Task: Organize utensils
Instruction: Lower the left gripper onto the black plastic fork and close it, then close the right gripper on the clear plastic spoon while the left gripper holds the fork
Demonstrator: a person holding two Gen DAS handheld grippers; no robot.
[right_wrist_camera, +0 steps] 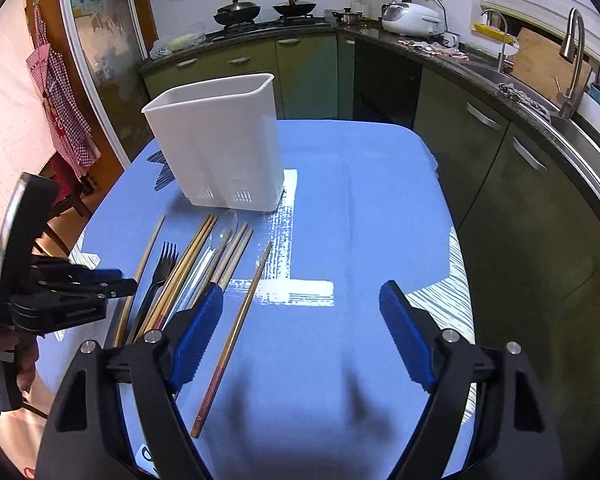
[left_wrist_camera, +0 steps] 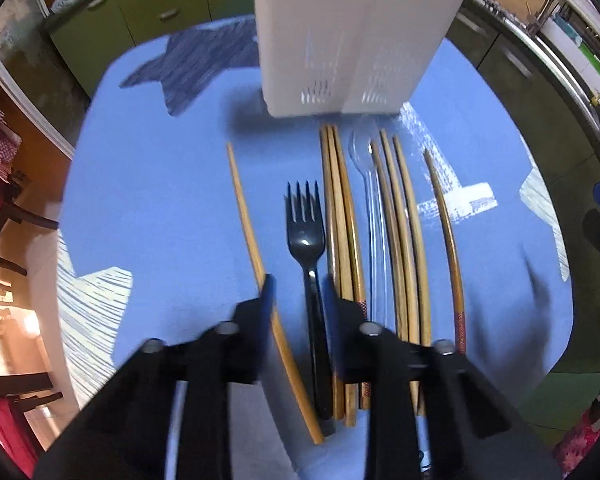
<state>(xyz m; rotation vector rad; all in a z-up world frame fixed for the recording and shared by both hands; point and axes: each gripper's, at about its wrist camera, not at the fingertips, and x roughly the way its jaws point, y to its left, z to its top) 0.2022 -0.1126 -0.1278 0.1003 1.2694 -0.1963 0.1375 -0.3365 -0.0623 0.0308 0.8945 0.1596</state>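
A black plastic fork (left_wrist_camera: 306,236) lay tines-forward on the blue tablecloth (left_wrist_camera: 160,184), among wooden chopsticks (left_wrist_camera: 342,216) and a clear plastic spoon (left_wrist_camera: 370,184), all short of the white utensil holder (left_wrist_camera: 356,36). The left gripper (left_wrist_camera: 298,292) was part-spread, its blue fingers (left_wrist_camera: 268,300) either side of the fork's handle; whether they touched it was unclear. The right gripper (right_wrist_camera: 302,300) stood wide apart, holding nothing, one lone chopstick (right_wrist_camera: 236,332) just inside its left finger. The fork's handle end was hidden beneath the left gripper.

Two forward-facing wrist views, shared white holder (left_wrist_camera: 360,36) ahead.
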